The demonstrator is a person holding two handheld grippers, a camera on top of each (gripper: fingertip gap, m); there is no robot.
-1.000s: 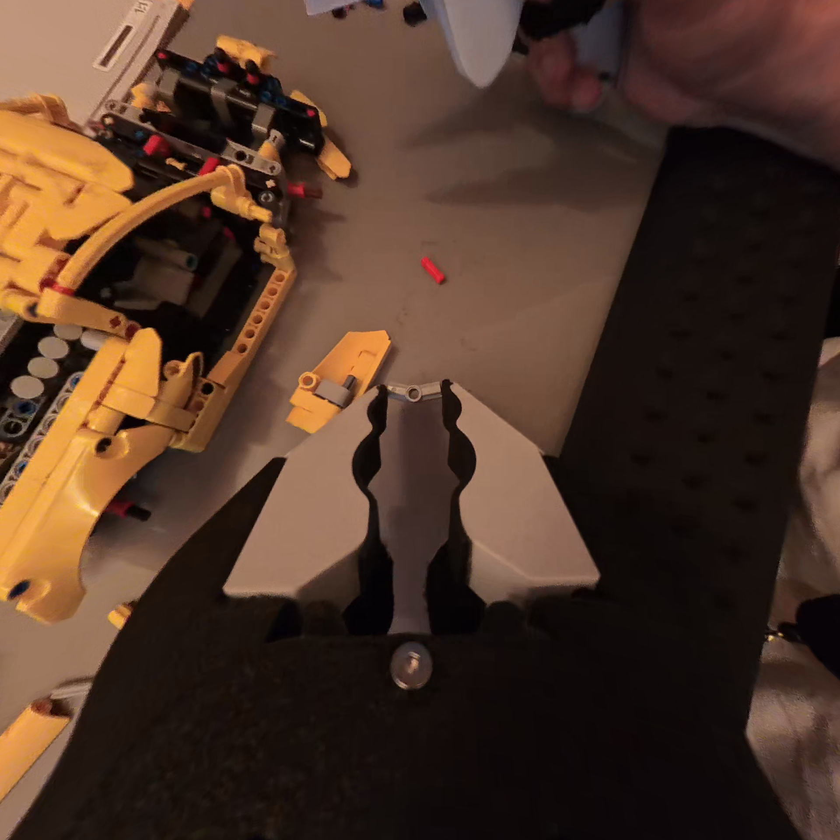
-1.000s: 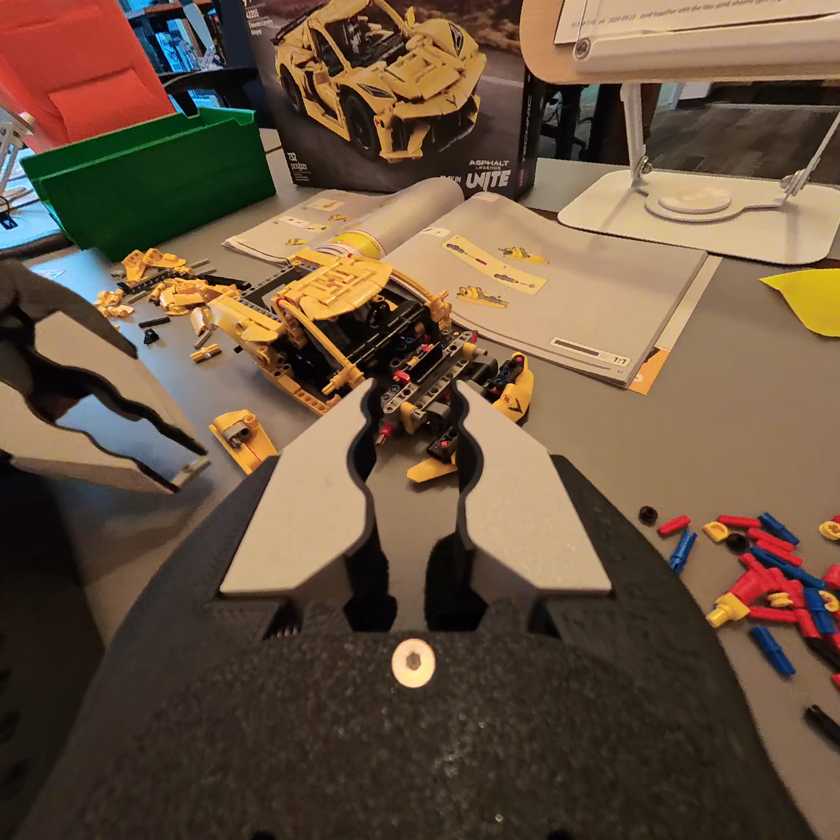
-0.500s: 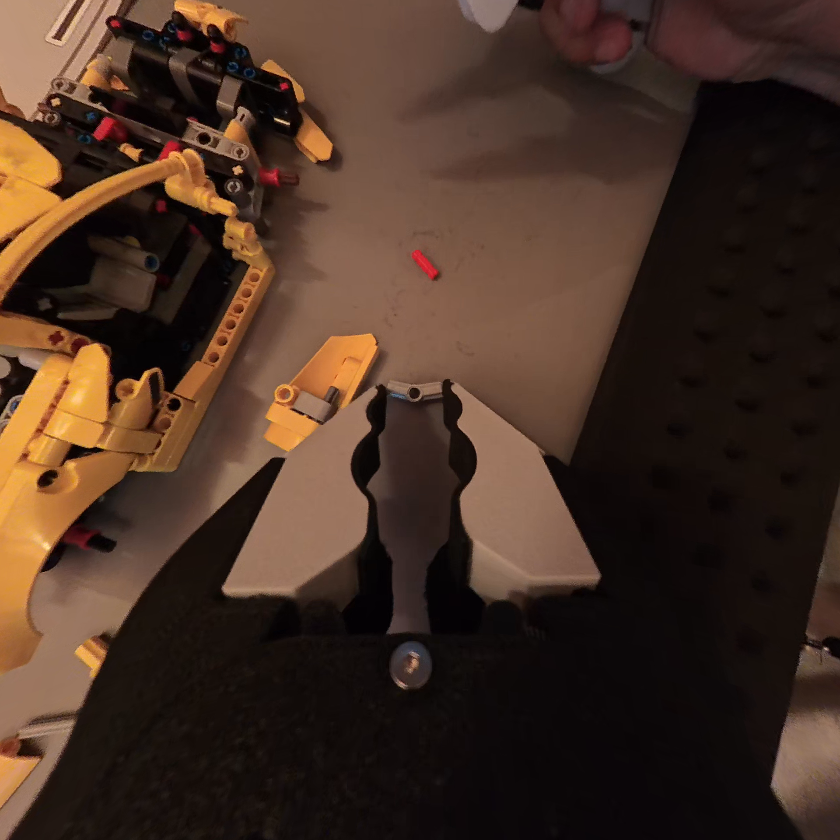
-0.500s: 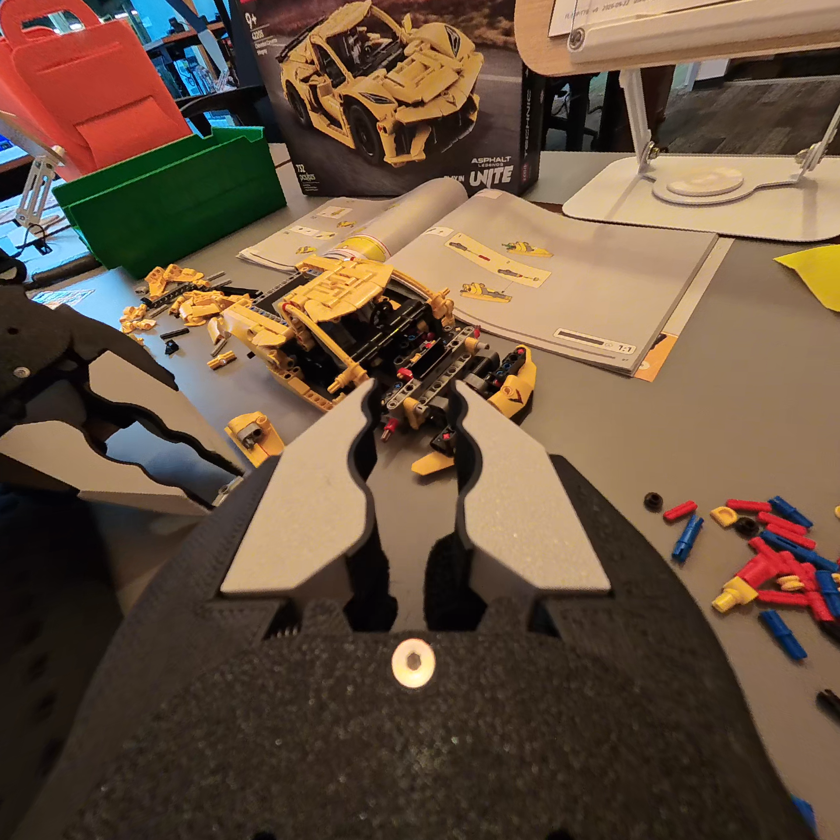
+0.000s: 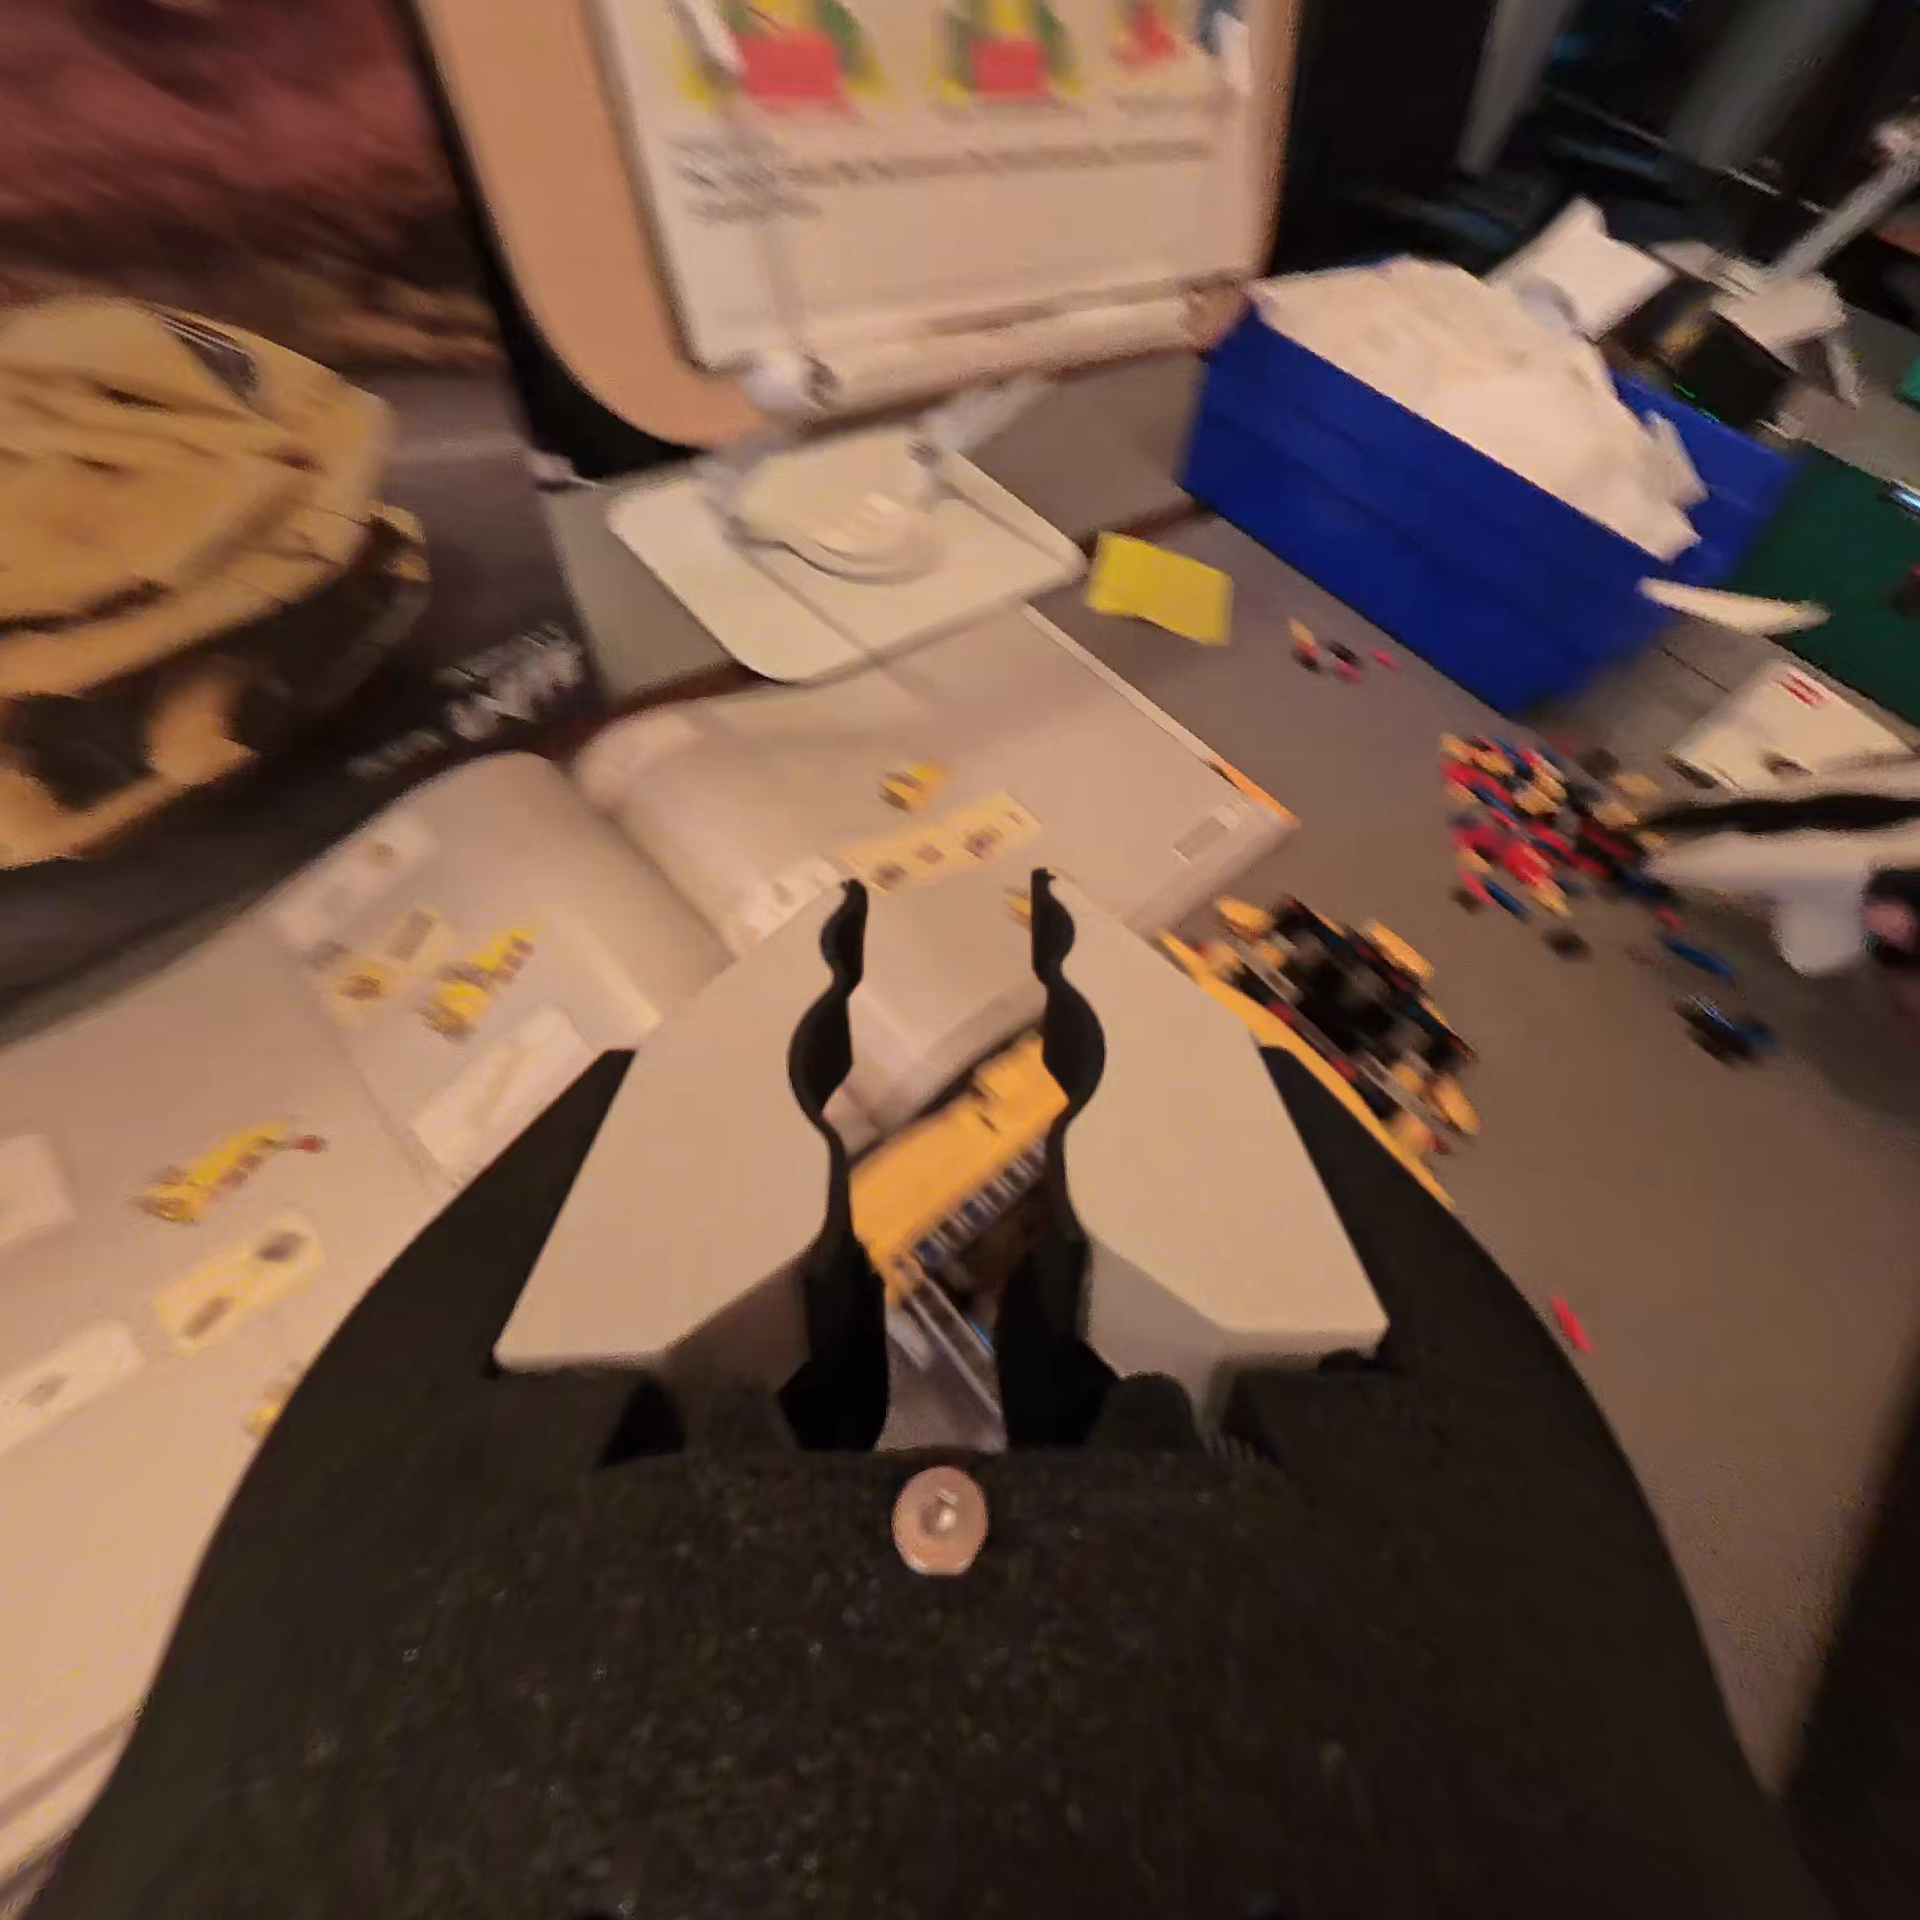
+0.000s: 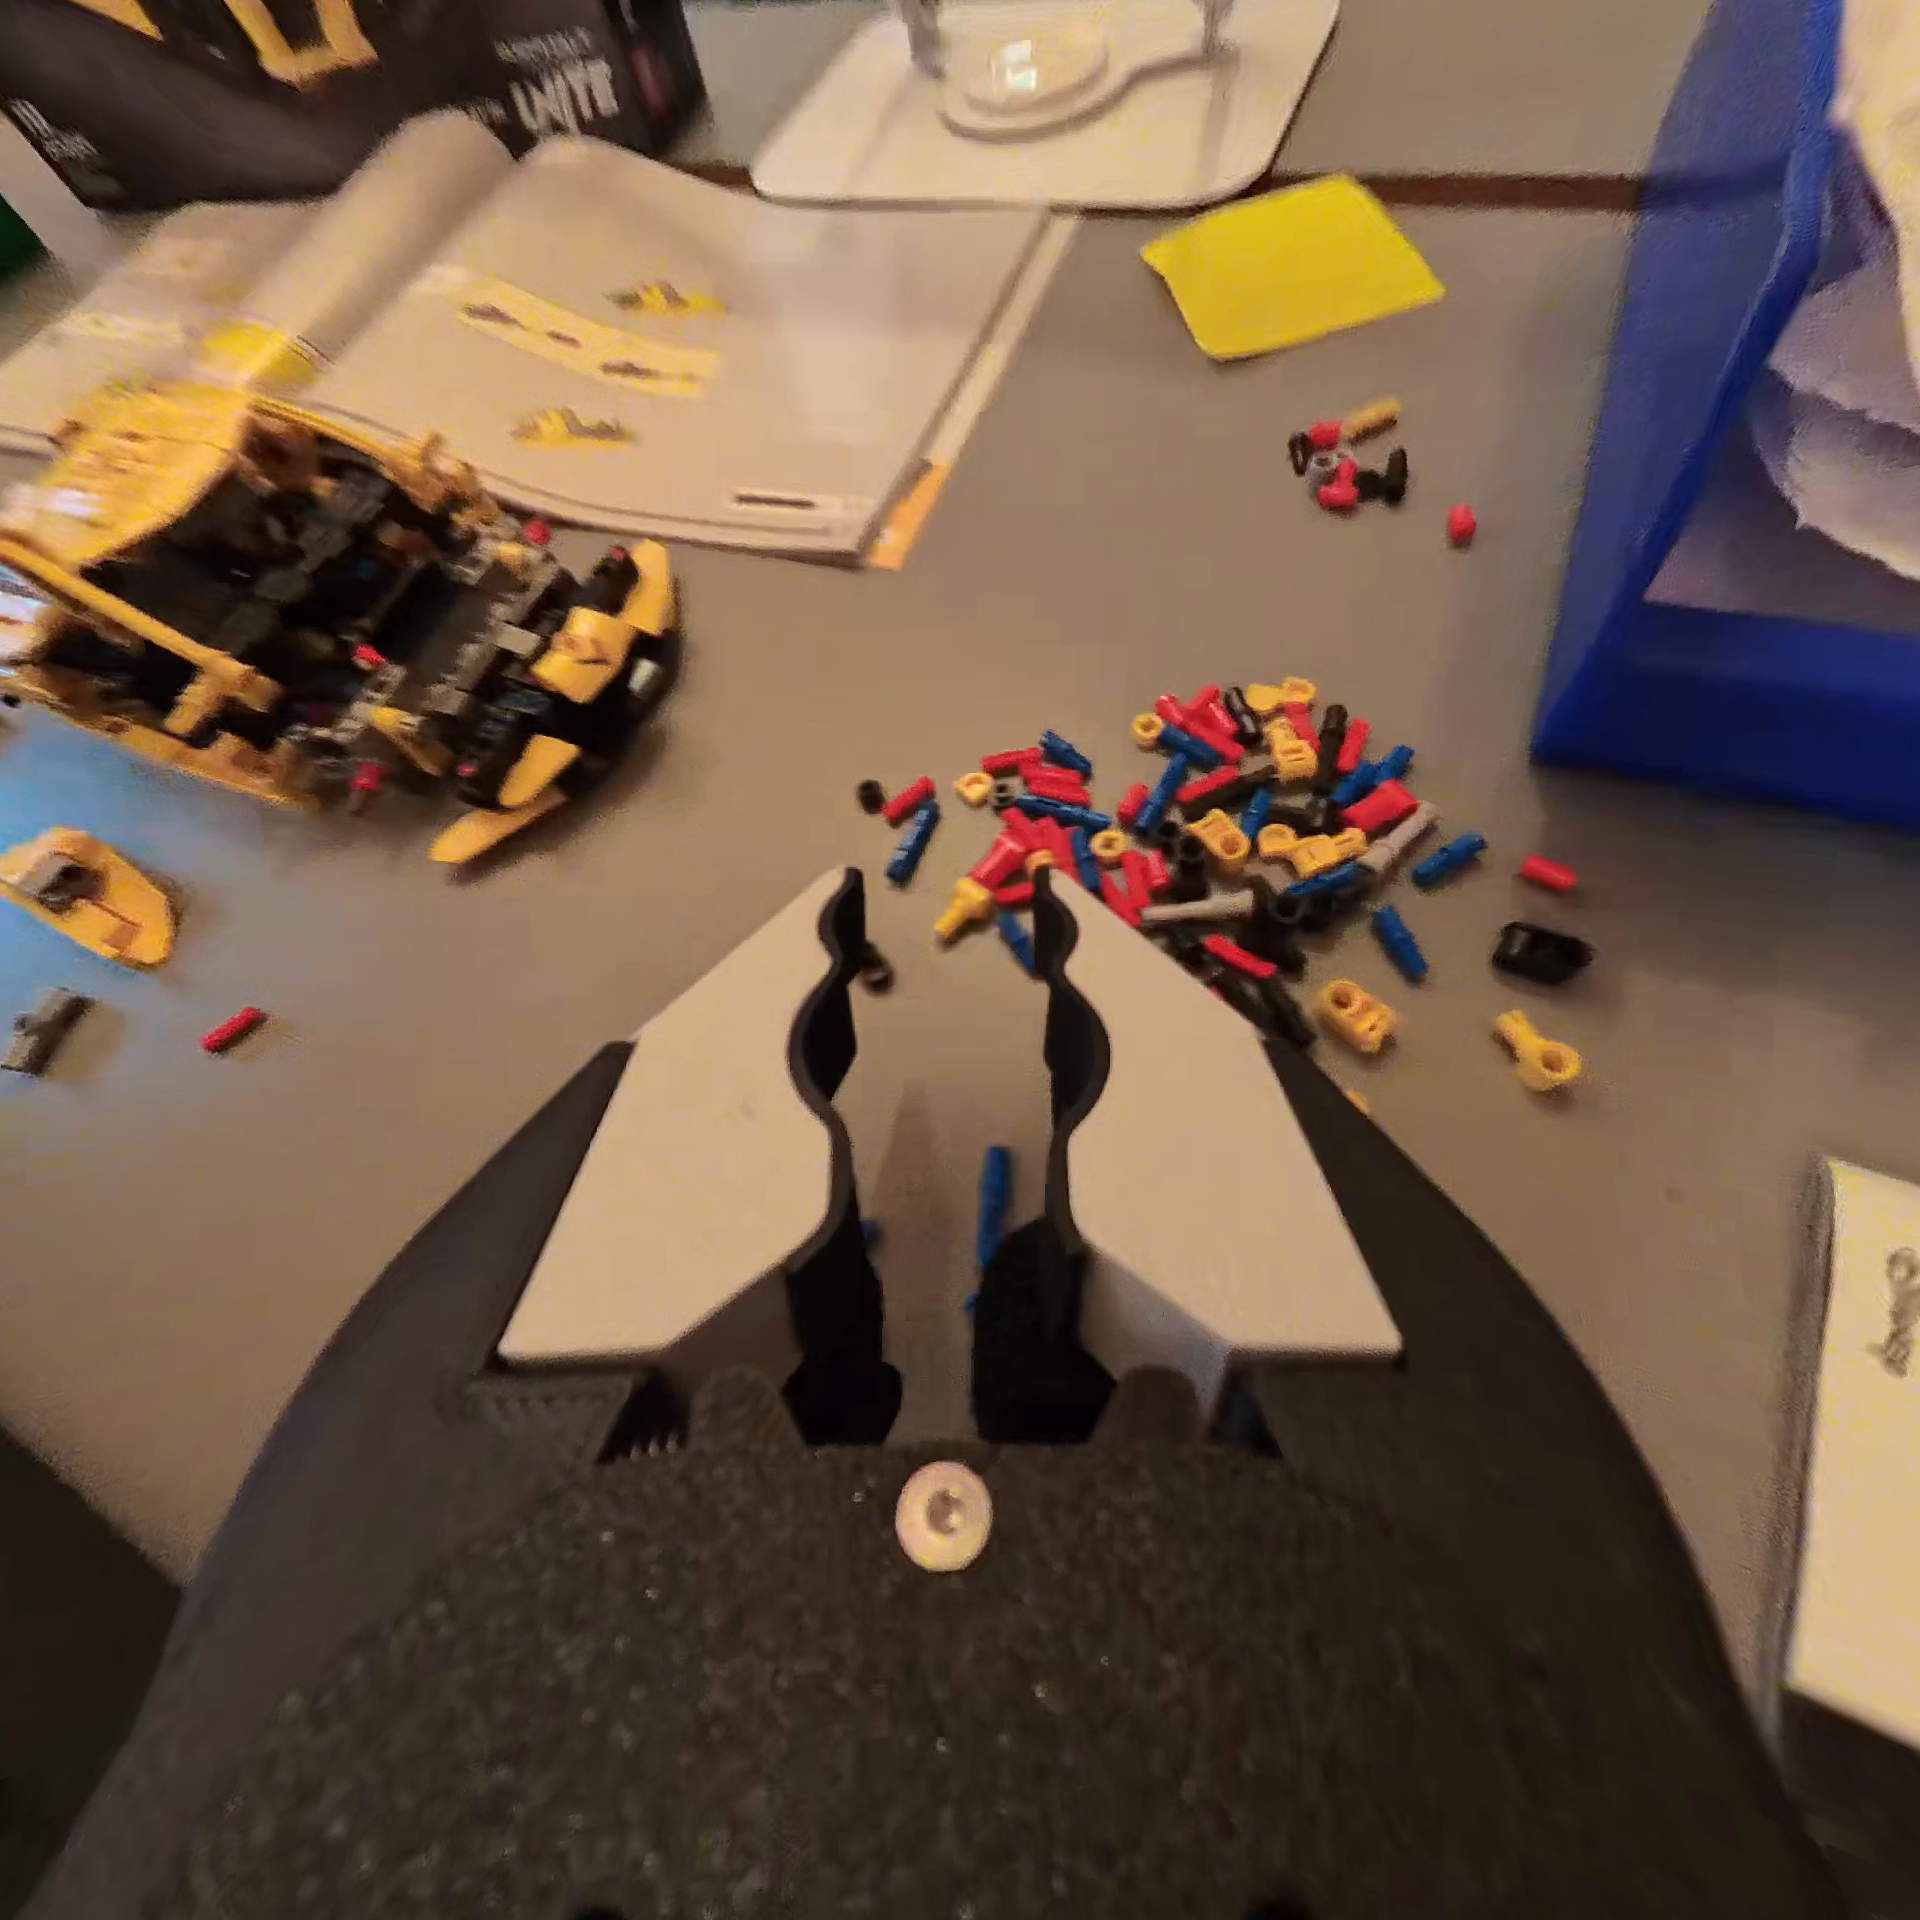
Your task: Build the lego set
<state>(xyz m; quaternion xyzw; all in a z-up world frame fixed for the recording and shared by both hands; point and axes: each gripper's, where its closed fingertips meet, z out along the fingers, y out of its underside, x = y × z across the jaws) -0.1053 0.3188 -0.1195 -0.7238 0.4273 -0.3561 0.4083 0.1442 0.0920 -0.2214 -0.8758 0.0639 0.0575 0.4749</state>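
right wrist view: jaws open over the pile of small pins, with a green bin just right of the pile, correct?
Not quite: the bin just right of the pile of small pins is blue, not green, as the right wrist view shows. The rest holds: the right gripper has its jaws open at the pile's near edge.

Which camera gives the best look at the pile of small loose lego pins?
The right wrist view: the pin pile lies sharp and close, just ahead of the gripper. The left wrist view shows it only far off and motion-blurred.
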